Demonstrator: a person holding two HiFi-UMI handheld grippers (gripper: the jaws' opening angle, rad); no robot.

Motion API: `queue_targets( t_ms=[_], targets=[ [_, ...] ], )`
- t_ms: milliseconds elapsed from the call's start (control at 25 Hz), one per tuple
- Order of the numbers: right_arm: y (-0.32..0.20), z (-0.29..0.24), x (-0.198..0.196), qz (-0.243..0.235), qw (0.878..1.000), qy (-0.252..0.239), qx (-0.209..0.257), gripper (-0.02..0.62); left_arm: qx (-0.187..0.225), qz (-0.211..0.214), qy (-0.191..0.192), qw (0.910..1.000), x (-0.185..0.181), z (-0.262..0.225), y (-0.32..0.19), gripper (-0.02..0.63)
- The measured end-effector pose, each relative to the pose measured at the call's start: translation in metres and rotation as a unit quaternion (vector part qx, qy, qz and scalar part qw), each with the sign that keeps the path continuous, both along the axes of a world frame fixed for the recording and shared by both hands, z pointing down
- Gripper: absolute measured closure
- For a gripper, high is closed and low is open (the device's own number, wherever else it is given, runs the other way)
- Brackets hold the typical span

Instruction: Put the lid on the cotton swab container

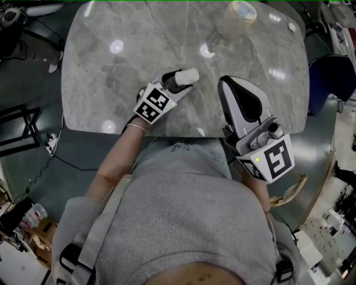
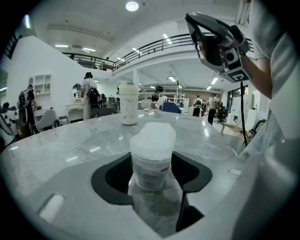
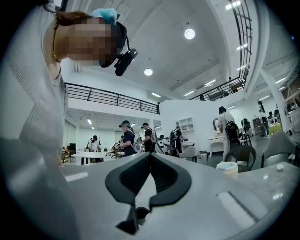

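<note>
The white cotton swab container [image 1: 186,77] [image 2: 151,161] stands between the jaws of my left gripper [image 1: 178,82] [image 2: 152,164], near the front edge of the table. A white lid [image 2: 153,135] sits on top of it. The left jaws stand wide and hold the container's lower body on both sides. My right gripper [image 1: 223,83] [image 3: 150,157] hangs in the air to the right of the container, above the table's front edge. It is shut, with nothing between its jaws. In the left gripper view the right gripper [image 2: 213,40] shows high at the upper right.
The grey marble table [image 1: 139,44] has a second white cup-like container [image 1: 240,12] [image 2: 129,104] [image 3: 228,168] at its far edge. A small white item [image 1: 292,26] lies at the far right corner. Several people stand in the room behind.
</note>
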State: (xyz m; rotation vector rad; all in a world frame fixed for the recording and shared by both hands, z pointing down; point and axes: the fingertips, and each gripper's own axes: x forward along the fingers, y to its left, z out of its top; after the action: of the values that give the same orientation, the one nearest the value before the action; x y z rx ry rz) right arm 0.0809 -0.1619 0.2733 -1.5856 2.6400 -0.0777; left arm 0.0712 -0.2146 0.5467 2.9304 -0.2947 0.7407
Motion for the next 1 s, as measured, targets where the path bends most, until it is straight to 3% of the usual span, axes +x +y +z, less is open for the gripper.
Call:
queue_targets(
  t_ms=[120,200,320,480,560,640,800,1000],
  targets=[
    [0.005,0.000,0.001,0.006,1.000,-0.007,0.004,0.594,0.013,-0.019,-0.020,0.9995,-0.012,-0.002,-0.003,0.330],
    [0.011,0.000,0.004,0.008,1.000,-0.010,0.003,0.592,0.020,-0.039,-0.011,0.9990,-0.021,-0.010,-0.003,0.330],
    [0.016,0.002,0.007,0.008,1.000,-0.013,0.002,0.592,0.041,-0.075,0.021,0.9961,-0.032,-0.035,-0.004,0.330],
    [0.023,0.002,0.003,0.002,1.000,-0.021,0.007,0.594,0.088,-0.116,0.083,0.9859,-0.051,-0.088,0.001,0.337],
    [0.025,0.002,0.000,-0.006,1.000,-0.023,0.010,0.592,0.097,-0.133,0.118,0.9792,-0.057,-0.115,0.006,0.419],
    [0.031,0.001,-0.003,-0.013,1.000,-0.024,0.013,0.592,0.102,-0.145,0.143,0.9736,-0.062,-0.137,0.014,0.461],
    [0.048,-0.002,-0.008,-0.028,0.999,-0.026,0.015,0.592,0.117,-0.171,0.162,0.9647,-0.072,-0.170,0.035,0.598],
    [0.080,-0.005,-0.008,-0.045,0.998,-0.030,0.017,0.592,0.119,-0.185,0.175,0.9597,-0.071,-0.197,0.075,0.606]
  ],
)
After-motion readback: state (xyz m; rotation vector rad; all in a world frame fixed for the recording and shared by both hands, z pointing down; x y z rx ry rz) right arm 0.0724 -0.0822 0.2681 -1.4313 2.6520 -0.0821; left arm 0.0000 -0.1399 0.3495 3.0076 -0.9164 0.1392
